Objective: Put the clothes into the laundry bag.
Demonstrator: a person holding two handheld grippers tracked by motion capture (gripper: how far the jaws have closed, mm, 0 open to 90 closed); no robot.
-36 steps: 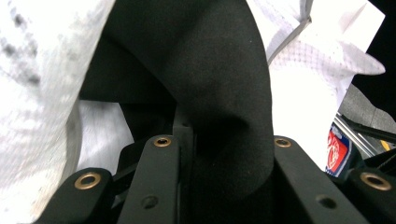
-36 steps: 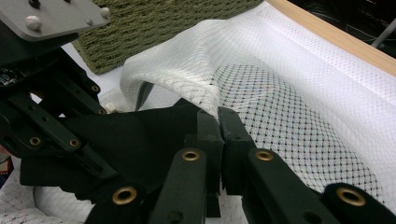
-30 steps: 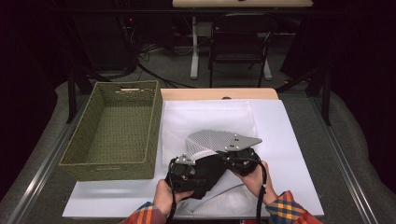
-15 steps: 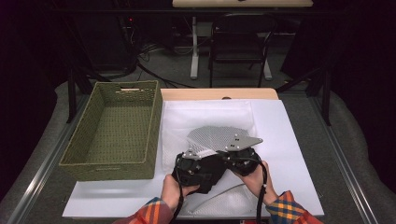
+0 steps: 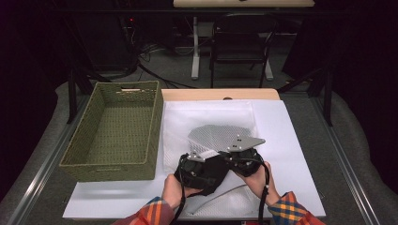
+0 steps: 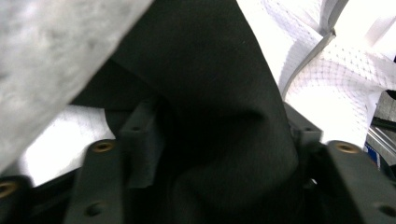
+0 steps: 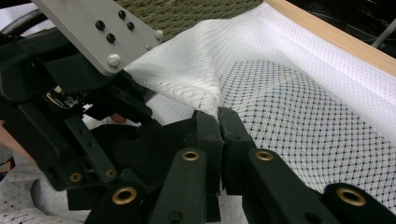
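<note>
Black cloth (image 6: 219, 116) lies bunched between the left tool's (image 5: 197, 169) jaws, which have just been opening, seemingly no longer pinching it. The right tool (image 7: 218, 122), just beside, is clamped on white mesh (image 7: 299, 102).

Bright overhead light on the white desk (image 5: 291, 140), dark surroundings beyond, glare blowing out white mesh (image 6: 345, 93), close black cloth (image 6: 219, 116) blurred and shadowed, soft focus at edges

Between my matt black plastic left gripper (image 6: 210, 154) jaws hangs smooth, dull black cloth (image 6: 210, 93), while my right gripper (image 7: 219, 126) pinches an open-weave white mesh bag (image 7: 299, 107) beside the coarse woven green basket (image 5: 117, 136) and pale wooden table edge (image 5: 220, 94).
</note>
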